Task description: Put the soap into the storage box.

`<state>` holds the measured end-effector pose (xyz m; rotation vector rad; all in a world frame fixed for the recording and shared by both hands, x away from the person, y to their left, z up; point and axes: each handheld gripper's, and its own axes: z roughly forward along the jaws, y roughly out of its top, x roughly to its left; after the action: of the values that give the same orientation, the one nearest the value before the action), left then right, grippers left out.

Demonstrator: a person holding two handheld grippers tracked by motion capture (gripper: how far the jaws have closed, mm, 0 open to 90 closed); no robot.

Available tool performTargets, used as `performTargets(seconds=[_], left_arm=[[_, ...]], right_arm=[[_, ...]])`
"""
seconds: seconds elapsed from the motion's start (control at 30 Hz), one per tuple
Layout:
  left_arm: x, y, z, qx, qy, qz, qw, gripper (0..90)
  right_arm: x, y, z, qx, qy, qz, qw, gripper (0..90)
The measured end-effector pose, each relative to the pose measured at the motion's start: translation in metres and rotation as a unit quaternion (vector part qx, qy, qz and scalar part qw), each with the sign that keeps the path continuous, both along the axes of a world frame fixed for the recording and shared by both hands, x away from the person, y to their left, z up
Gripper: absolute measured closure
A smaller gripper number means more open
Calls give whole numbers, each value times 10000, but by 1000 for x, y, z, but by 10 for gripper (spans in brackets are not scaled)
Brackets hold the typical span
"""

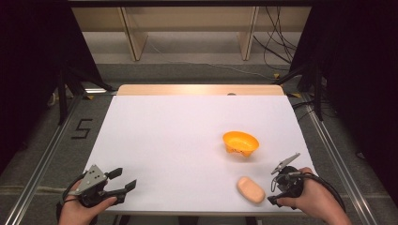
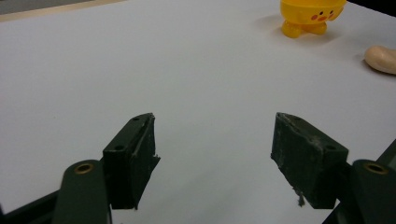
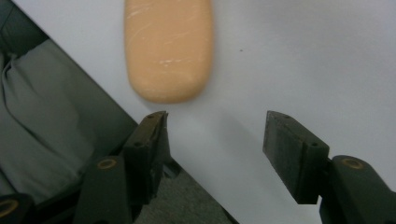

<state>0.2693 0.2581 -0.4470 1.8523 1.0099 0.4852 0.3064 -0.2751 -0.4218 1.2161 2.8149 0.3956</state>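
Right hand-held gripper (image 3: 215, 140) gapes just beside bread roll (image 3: 168, 46).

A black "5" (image 1: 82, 128) on the grey floor left of the table (image 1: 141, 140).

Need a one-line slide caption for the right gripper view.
Right gripper, jaws open, poised just short of the peach oblong bar lying near the edge of the white table.

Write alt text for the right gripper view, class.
The right gripper hangs open over the white table near its edge, its two black jaws apart with nothing between them. Just beyond the tips lies a smooth peach-coloured bread roll, untouched.
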Motion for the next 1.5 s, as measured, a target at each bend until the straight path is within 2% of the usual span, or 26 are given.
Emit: performTargets(seconds=[0.03,0.07,0.1,0.17,0.43,0.47,0.57,0.6,0.73,0.9,0.93,1.0,1.03,1.07,1.1,1.27,1.37,1.4,1.43,1.47,1.5], left_arm=[[0,0,0,0,0,0,10000,302],[0,-1,0,-44,-14,-41,10000,302],[0,-1,0,11,1,-27,10000,302],[0,-1,-2,-70,19,-36,10000,302],[-1,-1,0,-56,-2,-40,10000,301],[-1,-1,0,-22,-21,-77,10000,302],[-1,-1,0,-71,18,-24,10000,301],[-1,0,0,-22,-19,-45,10000,301],[-1,-1,0,-39,-3,-43,10000,301],[-1,-1,-1,-41,8,-38,10000,302],[-1,0,0,-23,-14,-53,10000,301],[-1,0,-1,-31,4,-35,10000,301],[-1,0,-1,-31,4,-35,10000,301],[-1,-1,-1,-48,21,-18,10000,301],[-1,0,-1,-17,-10,-41,10000,301],[-2,0,-1,-37,-9,-57,10000,301],[-2,1,-1,-30,-15,-69,10000,301],[-2,0,-1,-51,-4,-49,10000,301],[-2,0,-1,-51,-4,-49,10000,301],[-2,0,-1,-86,22,-6,10000,301],[-2,0,-1,-86,22,-6,10000,301]], right_arm=[[0,0,0,0,0,0,10000,392],[0,5,1,-10,83,119,9999,383],[2,6,1,-83,72,210,9997,379],[3,11,2,-72,112,281,9995,377],[9,29,5,-186,237,384,9988,362],[11,32,5,-179,296,478,9983,357],[13,36,5,-247,317,511,9979,354],[15,40,4,-250,373,540,9975,354],[20,45,2,-325,438,644,9964,352],[26,51,-2,-450,515,618,9957,348],[30,53,-7,-434,520,719,9951,345],[30,59,-8,-458,615,539,9956,341],[30,59,-8,-458,615,539,9956,341],[33,59,-9,-461,610,677,9948,340],[34,62,-10,-476,630,610,9950,338],[40,69,-16,-477,724,777,9932,327],[43,72,-20,-596,766,755,9924,319],[46,71,-22,-684,653,941,9911,318],[46,71,-22,-684,653,941,9911,318],[46,75,-21,-632,785,773,9919,317],[46,75,-21,-632,785,773,9919,317]])
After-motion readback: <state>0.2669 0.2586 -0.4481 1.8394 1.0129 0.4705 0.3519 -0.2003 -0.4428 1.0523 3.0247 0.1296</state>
